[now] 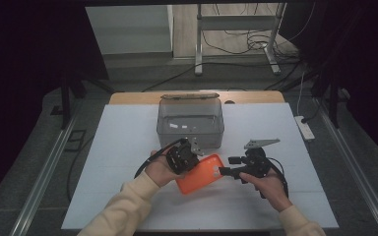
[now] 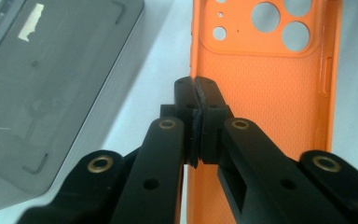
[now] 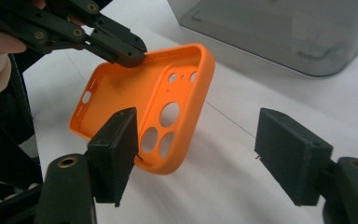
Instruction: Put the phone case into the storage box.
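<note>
Okay, white table [image 1: 128,147], dark room, cables on the floor behind. Grey plastic box [image 1: 190,123] sits mid-table toward the far edge. Left gripper [image 2: 195,93] is clamped on the long edge of an orange phone case [image 1: 202,177], holding it tilted off the surface. Right gripper [image 3: 196,149] has jaws spread wide, just beside the case's camera end. Bare table left, right and front.

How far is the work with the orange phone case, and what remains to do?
Done: the left gripper is shut on one long edge of the orange phone case, which is held tilted above the white table. In hand: the right gripper is open beside the case, not gripping it. Left, probably: placing the case in the grey bin, which appears empty.
</note>
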Demonstrator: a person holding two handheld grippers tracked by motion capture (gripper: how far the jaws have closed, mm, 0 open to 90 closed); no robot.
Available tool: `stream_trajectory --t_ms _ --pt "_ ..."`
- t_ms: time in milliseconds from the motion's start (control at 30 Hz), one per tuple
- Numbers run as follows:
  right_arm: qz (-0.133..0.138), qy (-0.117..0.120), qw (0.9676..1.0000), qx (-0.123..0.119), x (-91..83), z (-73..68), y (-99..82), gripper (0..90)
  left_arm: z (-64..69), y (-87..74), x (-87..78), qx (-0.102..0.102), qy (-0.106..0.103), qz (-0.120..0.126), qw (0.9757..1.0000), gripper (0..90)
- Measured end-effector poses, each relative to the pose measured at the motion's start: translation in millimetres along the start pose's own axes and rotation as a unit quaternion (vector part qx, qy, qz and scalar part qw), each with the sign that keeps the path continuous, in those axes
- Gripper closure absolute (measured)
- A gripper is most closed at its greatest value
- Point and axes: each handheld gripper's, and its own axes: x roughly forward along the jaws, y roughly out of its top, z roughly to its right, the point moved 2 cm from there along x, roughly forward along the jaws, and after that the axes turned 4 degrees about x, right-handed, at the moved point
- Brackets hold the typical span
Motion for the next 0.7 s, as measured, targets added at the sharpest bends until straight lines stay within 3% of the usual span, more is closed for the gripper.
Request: stream_trajectory --t_ms 700 --pt "-0.02 0.03 0.9993 0.012 23.3 1.0 10.1 47.8 2.1 0.8 -4.2 0.006 0.007 0.009 0.9999 88.6"
